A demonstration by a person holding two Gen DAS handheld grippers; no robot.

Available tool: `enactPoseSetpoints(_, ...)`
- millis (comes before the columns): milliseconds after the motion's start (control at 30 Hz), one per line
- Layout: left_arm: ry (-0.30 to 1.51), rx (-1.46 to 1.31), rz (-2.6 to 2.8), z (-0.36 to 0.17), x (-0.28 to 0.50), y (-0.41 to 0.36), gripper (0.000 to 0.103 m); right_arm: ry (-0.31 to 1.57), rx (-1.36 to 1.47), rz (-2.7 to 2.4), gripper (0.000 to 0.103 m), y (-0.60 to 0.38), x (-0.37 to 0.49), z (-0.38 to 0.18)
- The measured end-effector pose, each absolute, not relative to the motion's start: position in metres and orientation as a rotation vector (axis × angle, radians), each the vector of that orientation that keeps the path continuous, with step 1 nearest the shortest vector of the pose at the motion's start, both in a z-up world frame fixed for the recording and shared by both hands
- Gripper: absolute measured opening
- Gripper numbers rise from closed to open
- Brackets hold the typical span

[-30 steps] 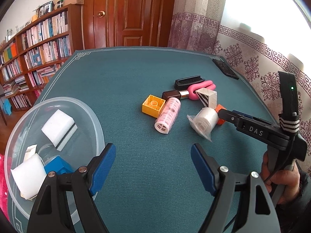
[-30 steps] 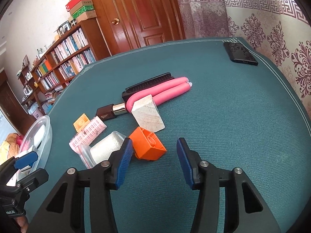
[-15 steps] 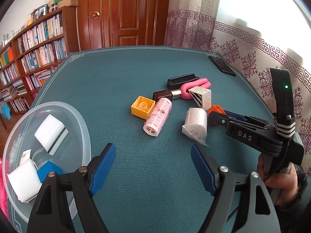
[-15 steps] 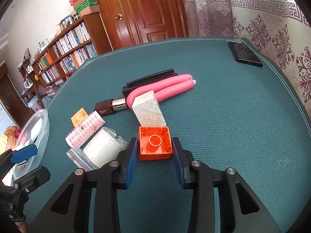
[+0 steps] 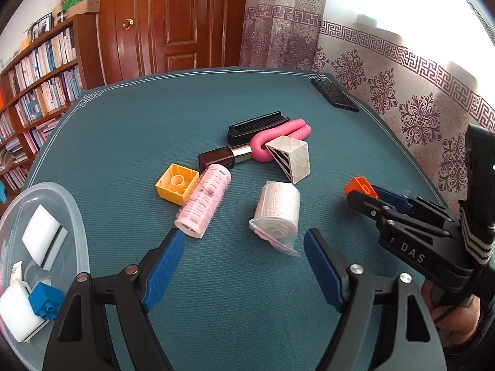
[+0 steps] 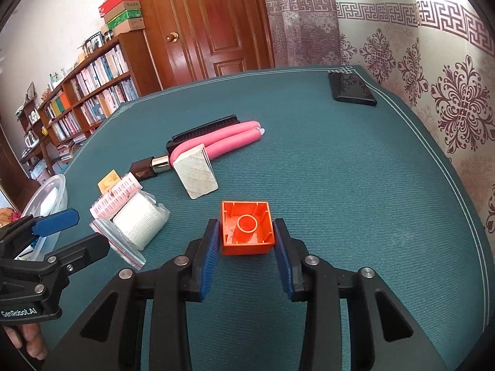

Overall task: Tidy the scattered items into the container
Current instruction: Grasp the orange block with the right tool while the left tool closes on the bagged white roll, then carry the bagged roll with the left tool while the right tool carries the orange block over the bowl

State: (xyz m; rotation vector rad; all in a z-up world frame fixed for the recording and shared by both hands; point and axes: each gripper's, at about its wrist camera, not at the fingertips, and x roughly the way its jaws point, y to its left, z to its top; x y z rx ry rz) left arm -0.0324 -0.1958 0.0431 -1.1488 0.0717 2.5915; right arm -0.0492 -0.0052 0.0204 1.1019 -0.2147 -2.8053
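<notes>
My right gripper (image 6: 247, 232) is shut on an orange toy brick (image 6: 247, 241), whose hollow underside faces the camera. The same brick (image 5: 357, 185) shows at the tips of that gripper at the right of the left wrist view. My left gripper (image 5: 244, 241) is open and holds nothing, just short of a pink hair roller (image 5: 204, 204) and a bagged white bandage roll (image 5: 277, 213). A clear plastic bowl (image 5: 79, 232) at the left holds a white sponge (image 5: 41, 236) and a blue brick (image 5: 46, 300).
On the teal cloth lie a yellow brick (image 5: 176, 184), a brown lipstick (image 5: 222, 157), a wooden wedge (image 5: 290, 157), a pink foam curler (image 5: 278, 136) and a black comb (image 5: 256, 125). A black phone (image 6: 352, 91) sits at the far right corner. Bookshelves and a door stand behind.
My right gripper closed on the orange brick and turned it hollow side towards the camera. My left gripper moved forward towards the roller and the bandage roll, still open.
</notes>
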Motion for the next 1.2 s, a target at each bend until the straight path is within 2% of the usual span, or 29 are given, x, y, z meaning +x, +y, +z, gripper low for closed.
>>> enactPoseSetpoints(533, 0.128, -1.176, 2.542, 0.023, -0.067, -0.160, 0.082, -0.376, 1.128, -2.819, 0.038, 0.020, -0.055, 0.012)
enactPoseSetpoints(667, 0.128, -1.200, 2.522, 0.016, -0.072, -0.157, 0.071, -0.378, 1.128, -2.820, 0.038, 0.020, -0.056, 0.012)
enactPoseSetpoints(800, 0.164, -1.195, 2.542, 0.012, -0.072, -0.154, 0.064, -0.394, 1.140, -2.817, 0.038, 0.023, -0.058, 0.010)
enactPoseSetpoints(900, 0.179, -1.184, 2.559, 0.012, -0.072, -0.154, 0.051, -0.391, 1.136, -2.825, 0.037, 0.023, -0.058, 0.010)
enactPoseSetpoints(933, 0.181, -1.181, 2.566, 0.012, -0.072, -0.154, 0.044, -0.388, 1.134, -2.827, 0.037, 0.023, -0.057, 0.010)
enactPoseSetpoints(967, 0.177, -1.181, 2.569, 0.013, -0.072, -0.155, 0.041, -0.387, 1.132, -2.829, 0.037, 0.023, -0.057, 0.010)
enactPoseSetpoints(1200, 0.134, -1.173, 2.577, 0.016, -0.064, -0.160, 0.041, -0.395, 1.121, -2.834, 0.036, 0.024, -0.056, 0.010)
